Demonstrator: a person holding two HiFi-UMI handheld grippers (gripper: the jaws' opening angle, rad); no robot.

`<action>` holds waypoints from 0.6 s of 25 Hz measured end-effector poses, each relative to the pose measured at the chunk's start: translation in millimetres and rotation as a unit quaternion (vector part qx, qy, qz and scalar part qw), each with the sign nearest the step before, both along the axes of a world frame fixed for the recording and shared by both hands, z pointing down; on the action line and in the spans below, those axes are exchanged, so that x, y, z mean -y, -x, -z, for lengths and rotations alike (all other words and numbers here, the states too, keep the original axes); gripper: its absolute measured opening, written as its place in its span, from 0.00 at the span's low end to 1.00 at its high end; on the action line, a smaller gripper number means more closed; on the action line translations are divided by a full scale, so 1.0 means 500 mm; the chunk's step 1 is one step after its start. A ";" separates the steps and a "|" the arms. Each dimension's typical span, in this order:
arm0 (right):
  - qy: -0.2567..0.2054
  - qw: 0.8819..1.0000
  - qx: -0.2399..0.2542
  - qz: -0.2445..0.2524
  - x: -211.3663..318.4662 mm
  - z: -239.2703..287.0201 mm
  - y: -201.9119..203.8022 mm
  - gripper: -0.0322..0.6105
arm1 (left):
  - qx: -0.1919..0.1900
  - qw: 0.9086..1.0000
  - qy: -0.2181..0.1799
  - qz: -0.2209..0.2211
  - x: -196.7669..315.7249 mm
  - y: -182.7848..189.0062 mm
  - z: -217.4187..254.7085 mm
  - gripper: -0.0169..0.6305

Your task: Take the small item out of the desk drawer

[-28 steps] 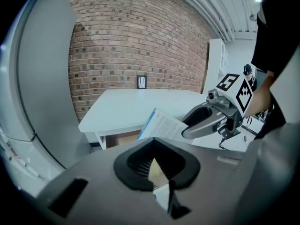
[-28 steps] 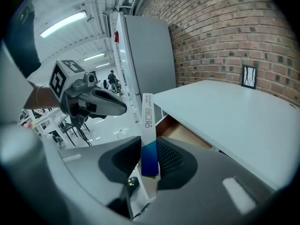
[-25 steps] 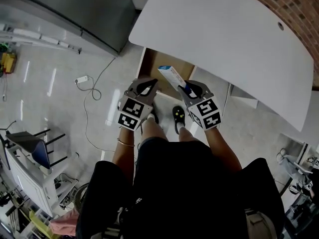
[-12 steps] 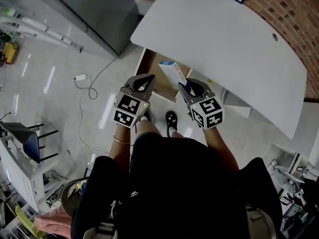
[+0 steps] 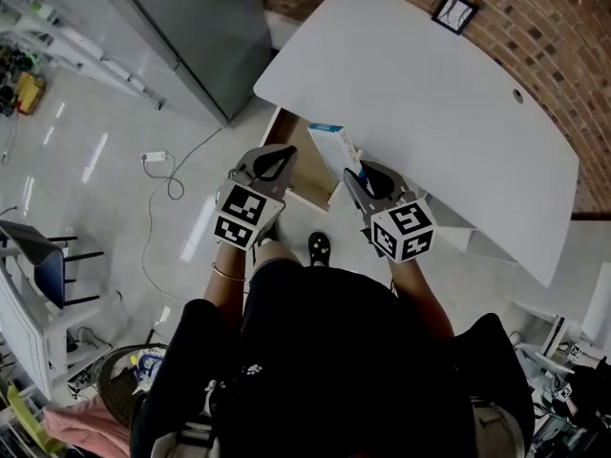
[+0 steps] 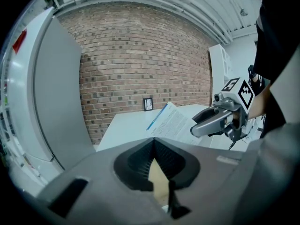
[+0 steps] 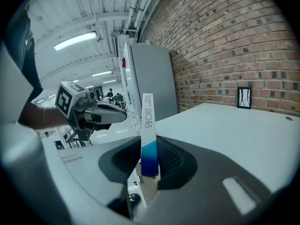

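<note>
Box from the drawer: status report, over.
Right gripper shut on the box, held above the open drawer. Left gripper shut, empty. Desk edge close beside the box.

Ahead of left claw (image 5: 279, 158) and right claw (image 5: 356, 177): white desk (image 5: 430, 103), with a broad open top. Only a small picture frame (image 5: 453, 10) stands at its far edge, by the brick wall (image 5: 549, 27).
Under the claws: open drawer (image 5: 307, 175), jutting from below the desk edge.
Left of the left claw: floor room, crossed by a cable (image 5: 172, 187). Beyond it stands a grey cabinet (image 5: 191, 27) near the desk corner, with a narrow gap between.
Left claw: jaws together, nothing passes.
Right claw: jaws filled by a flat box (image 5: 335, 147) that projects toward the desk.
</note>
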State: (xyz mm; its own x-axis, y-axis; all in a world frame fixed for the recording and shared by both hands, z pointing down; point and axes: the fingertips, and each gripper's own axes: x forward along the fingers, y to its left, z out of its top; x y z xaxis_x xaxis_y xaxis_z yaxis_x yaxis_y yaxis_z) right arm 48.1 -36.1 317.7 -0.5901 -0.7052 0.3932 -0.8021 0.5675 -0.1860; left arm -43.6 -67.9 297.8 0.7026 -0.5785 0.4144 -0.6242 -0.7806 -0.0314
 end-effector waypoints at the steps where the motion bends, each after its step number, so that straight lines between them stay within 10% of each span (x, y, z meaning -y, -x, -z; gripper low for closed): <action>1: -0.002 1.000 0.003 0.001 -0.001 0.005 -0.002 0.22 | -0.003 1.000 -0.002 0.001 0.000 -0.001 0.006 0.02; 15: -0.033 0.999 0.040 0.010 -0.020 0.071 -0.021 0.22 | -0.029 0.999 -0.034 0.031 -0.024 -0.020 0.050 0.02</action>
State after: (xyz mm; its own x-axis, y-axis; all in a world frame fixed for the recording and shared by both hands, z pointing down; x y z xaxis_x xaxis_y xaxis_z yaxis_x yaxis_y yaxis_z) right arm 58.5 -25.9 282.0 -0.6323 -0.7156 0.2970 -0.7743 0.5964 -0.2114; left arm -33.6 -56.0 272.8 0.6863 -0.6467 0.3328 -0.6731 -0.7381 -0.0461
